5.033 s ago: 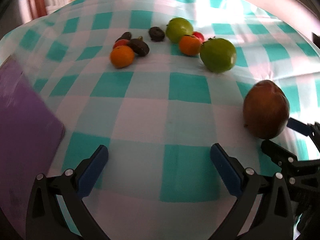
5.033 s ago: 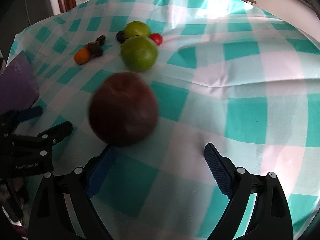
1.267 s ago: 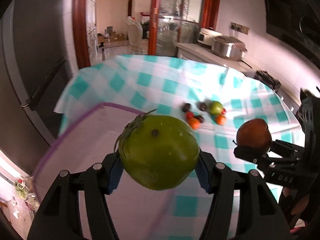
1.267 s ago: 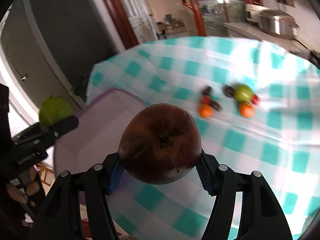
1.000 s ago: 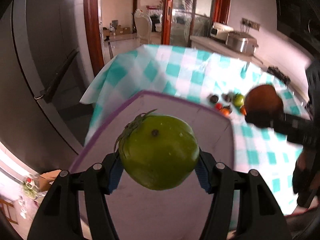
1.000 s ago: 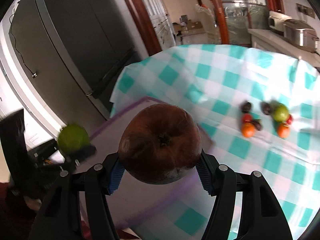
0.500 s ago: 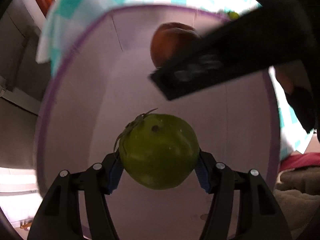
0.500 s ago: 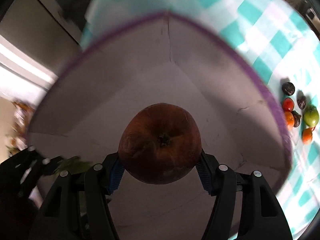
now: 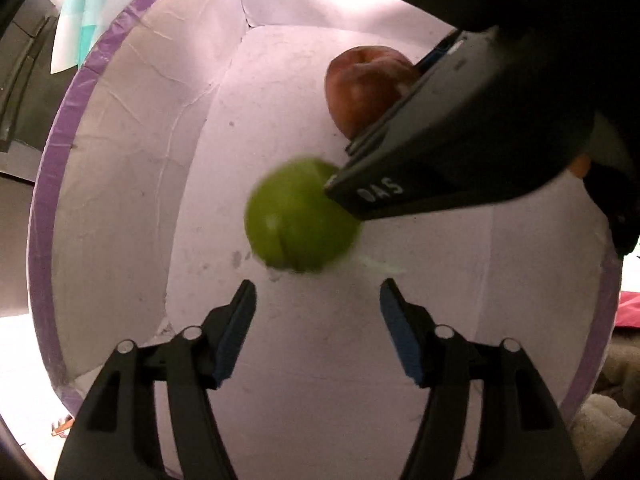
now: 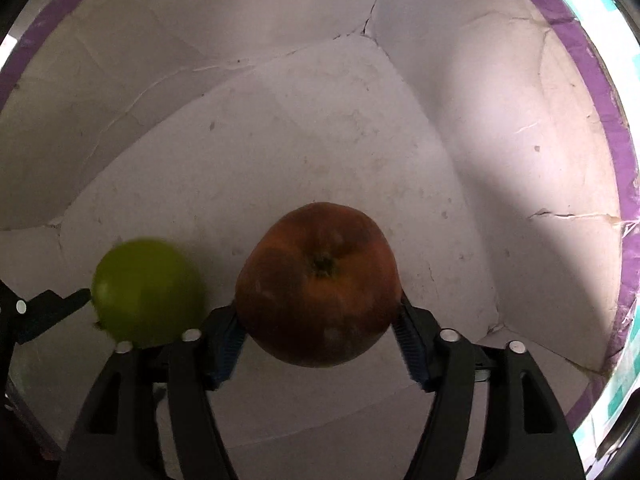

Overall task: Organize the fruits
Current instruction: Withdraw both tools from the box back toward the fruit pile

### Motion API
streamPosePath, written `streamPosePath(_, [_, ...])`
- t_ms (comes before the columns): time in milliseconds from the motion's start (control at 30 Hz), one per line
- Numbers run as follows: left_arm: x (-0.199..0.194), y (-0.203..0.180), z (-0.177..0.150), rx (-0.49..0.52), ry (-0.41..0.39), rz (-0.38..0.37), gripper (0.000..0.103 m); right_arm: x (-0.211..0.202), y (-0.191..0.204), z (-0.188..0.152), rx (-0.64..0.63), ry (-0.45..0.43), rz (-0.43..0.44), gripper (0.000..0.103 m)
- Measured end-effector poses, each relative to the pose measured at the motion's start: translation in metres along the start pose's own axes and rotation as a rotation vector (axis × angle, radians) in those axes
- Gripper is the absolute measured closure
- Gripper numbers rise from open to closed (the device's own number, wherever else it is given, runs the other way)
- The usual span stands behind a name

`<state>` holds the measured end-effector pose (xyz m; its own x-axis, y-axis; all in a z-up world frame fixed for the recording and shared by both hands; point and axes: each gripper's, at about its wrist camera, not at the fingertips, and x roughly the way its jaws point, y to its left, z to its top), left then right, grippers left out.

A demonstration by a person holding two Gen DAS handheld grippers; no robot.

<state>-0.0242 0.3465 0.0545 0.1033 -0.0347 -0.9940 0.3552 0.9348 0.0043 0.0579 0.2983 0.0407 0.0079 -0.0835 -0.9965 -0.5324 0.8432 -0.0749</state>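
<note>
Both grippers point down into a white box with a purple rim (image 9: 44, 184). My left gripper (image 9: 318, 320) has its jaws opening with nothing between them. The green fruit (image 9: 300, 216) is blurred just beyond the fingertips, over the box floor. My right gripper (image 10: 318, 340) is opening too. The red-brown apple (image 10: 318, 284) is still between its blue pads (image 10: 226, 340), tilted, and the pads look clear of its sides. In the right wrist view the green fruit (image 10: 146, 292) is beside the apple's left. In the left wrist view the apple (image 9: 364, 84) shows behind the right gripper's black body.
The box walls (image 10: 560, 160) rise on all sides, cracked at the corners. Teal checked tablecloth (image 9: 88, 12) shows past the rim at the top left. The right gripper's black body (image 9: 460, 140) crosses the left wrist view close to the green fruit.
Both grippers have sunk into the box. The left jaws have widened and the green fruit has left them. The right jaws have widened a little and the apple has tilted.
</note>
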Motion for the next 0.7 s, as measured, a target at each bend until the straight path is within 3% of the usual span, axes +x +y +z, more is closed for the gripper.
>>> streamPosePath(133, [-0.016,0.0,-0.007,-0.036,-0.095,-0.01,0.02,-0.017,-0.009,-0.012,0.06,-0.072,0.056,0.026])
streamPosePath(300, [-0.044,0.012,-0.02,-0.15,-0.25,0.003,0.015,-0.068,-0.028,-0.035,0.126,-0.317,0.129,0.026])
streamPosePath(400, [-0.072,0.009,-0.034,-0.231,-0.393,0.062,0.011,-0.102,-0.043,-0.056,0.149,-0.473,0.222,0.026])
streamPosePath(500, [-0.11,-0.004,-0.05,-0.298,-0.584,0.152,0.005,-0.14,-0.06,-0.095,0.151,-0.685,0.307,0.026])
streamPosePath(600, [-0.145,-0.038,-0.063,-0.364,-0.752,0.225,0.002,-0.16,-0.082,-0.13,0.149,-0.778,0.339,0.026])
streamPosePath(700, [-0.168,-0.072,-0.059,-0.396,-0.849,0.241,0.002,-0.176,-0.116,-0.171,0.181,-0.832,0.336,0.026])
